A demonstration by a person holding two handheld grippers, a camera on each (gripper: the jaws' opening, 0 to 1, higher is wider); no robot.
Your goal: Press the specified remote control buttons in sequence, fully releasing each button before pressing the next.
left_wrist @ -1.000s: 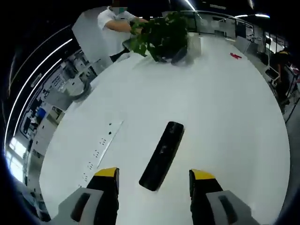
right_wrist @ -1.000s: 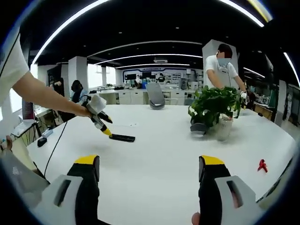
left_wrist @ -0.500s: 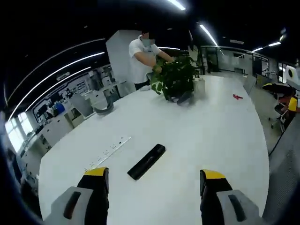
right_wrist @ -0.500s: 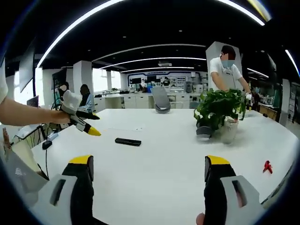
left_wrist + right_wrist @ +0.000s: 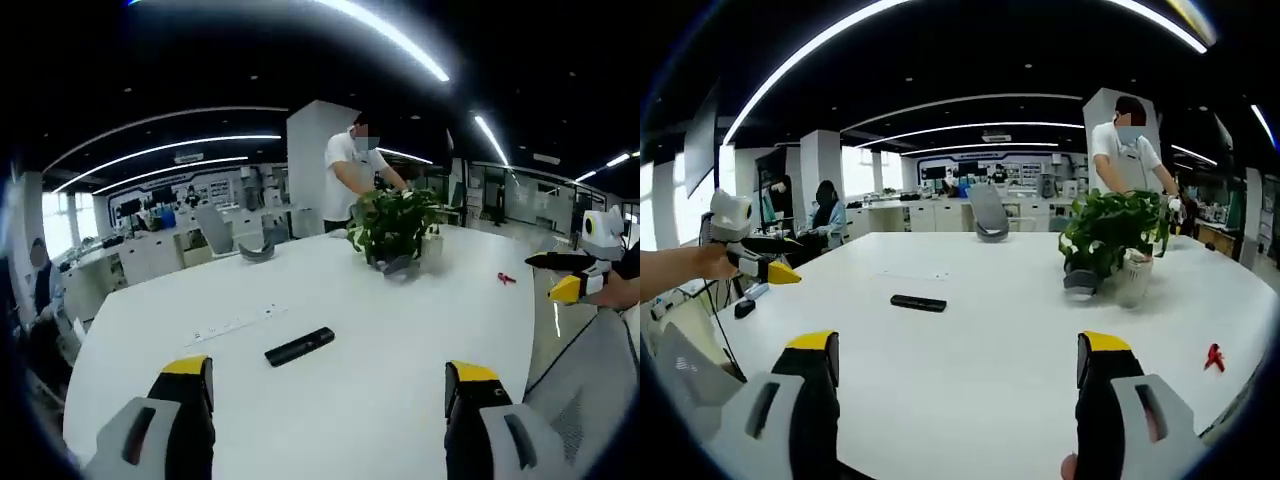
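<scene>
Left gripper (image 5: 325,385): jaws spread wide, holding nothing, raised above the table (image 5: 400,330). Right gripper (image 5: 955,360): jaws likewise spread and unloaded. Remote (image 5: 299,346) lies flat on the table, well ahead of both grippers, beside a power strip (image 5: 235,323). Plant (image 5: 395,228) stands farther back.

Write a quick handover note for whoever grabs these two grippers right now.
Left gripper: open, empty, held off the table's edge.
Right gripper: open, empty, above the white table.
Remote control lies flat mid-table, untouched by either gripper; potted plant and a small red item sit beyond it.
Done: cannot tell which presses are made.
Left: check the sequence before continuing.
</scene>
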